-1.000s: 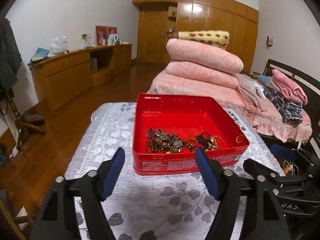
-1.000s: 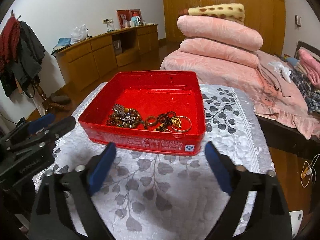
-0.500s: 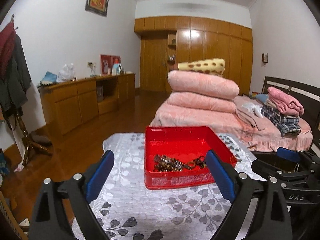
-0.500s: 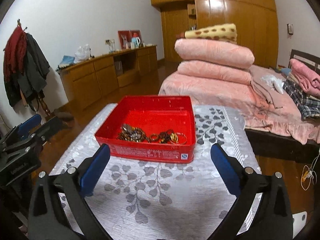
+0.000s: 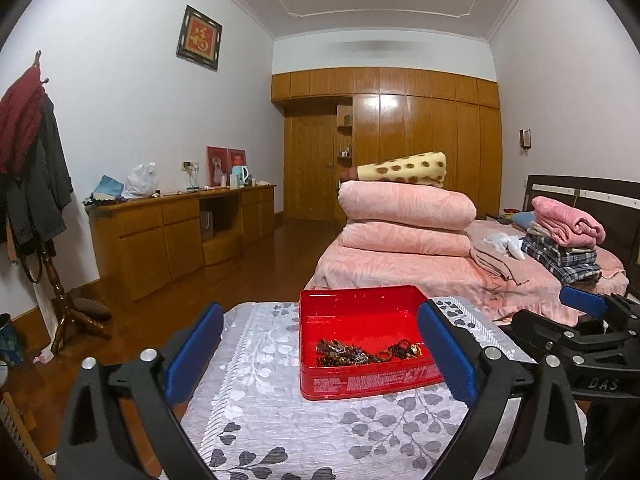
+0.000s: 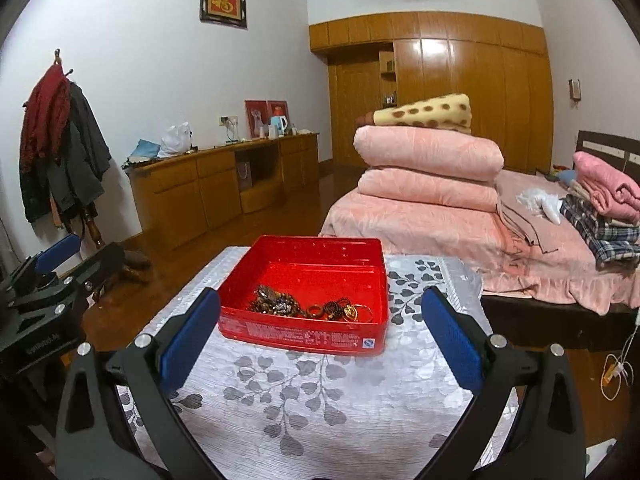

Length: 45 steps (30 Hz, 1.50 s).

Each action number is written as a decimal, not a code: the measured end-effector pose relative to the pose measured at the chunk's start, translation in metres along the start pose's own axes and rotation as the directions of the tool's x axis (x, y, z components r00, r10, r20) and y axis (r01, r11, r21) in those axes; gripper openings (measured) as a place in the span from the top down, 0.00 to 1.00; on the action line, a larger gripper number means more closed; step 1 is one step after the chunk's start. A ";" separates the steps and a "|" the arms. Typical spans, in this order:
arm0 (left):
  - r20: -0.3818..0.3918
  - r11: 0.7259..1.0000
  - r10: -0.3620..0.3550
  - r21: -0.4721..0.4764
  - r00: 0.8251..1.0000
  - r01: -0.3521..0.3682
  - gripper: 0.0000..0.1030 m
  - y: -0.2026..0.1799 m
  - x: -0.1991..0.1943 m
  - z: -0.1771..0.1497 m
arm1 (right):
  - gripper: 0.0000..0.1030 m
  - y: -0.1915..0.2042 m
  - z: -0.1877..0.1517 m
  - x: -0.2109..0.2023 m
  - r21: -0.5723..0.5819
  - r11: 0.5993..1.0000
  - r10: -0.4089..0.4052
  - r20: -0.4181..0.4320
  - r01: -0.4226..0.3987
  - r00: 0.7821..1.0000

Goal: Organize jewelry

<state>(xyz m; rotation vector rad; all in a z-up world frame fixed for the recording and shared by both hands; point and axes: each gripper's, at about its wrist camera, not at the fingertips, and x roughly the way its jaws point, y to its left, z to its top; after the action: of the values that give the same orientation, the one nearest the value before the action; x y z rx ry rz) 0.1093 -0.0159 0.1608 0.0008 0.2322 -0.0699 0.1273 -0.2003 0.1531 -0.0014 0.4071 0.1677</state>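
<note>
A red tin box [image 5: 360, 384] stands on a small table with a grey leaf-pattern cloth [image 5: 260, 412]. It also shows in the right wrist view [image 6: 296, 336]. A heap of jewelry [image 5: 360, 354] lies on its floor near the front wall: dark bead strings, rings and gold pieces [image 6: 352, 311]. My left gripper [image 5: 320, 350] is open and empty, pulled back from the box. My right gripper [image 6: 320, 338] is open and empty, also back from the box. Each gripper shows at the side of the other's view.
A bed [image 5: 440, 276] with stacked pink quilts stands behind the table to the right. A wooden sideboard [image 5: 180, 236] runs along the left wall. A coat stand [image 5: 36, 184] is at far left. Wood floor [image 5: 260, 272] surrounds the table.
Both grippers have drawn back and tilted up from the box, so it looks smaller and more of the room shows. Both stayed open. The jewelry has not moved.
</note>
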 end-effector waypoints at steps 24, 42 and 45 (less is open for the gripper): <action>0.080 1.000 -0.002 0.021 0.997 0.000 0.07 -0.004 -0.022 0.001 | 0.05 0.011 0.003 -0.027 -0.033 0.999 -0.017 0.123 0.021 0.992; 0.090 1.000 -0.012 0.018 0.996 0.010 0.07 -0.004 -0.028 0.002 | 0.05 0.009 0.004 -0.031 -0.033 0.999 -0.019 0.143 0.024 0.989; 0.091 1.000 -0.012 0.017 0.996 0.010 0.07 -0.004 -0.029 0.003 | 0.05 0.009 0.004 -0.031 -0.033 0.999 -0.018 0.144 0.023 0.989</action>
<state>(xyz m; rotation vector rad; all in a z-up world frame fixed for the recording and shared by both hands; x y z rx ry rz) 0.0817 -0.0181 0.1700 0.0126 0.1403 -0.0828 0.0992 -0.1964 0.1695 -0.0272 0.2601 0.1532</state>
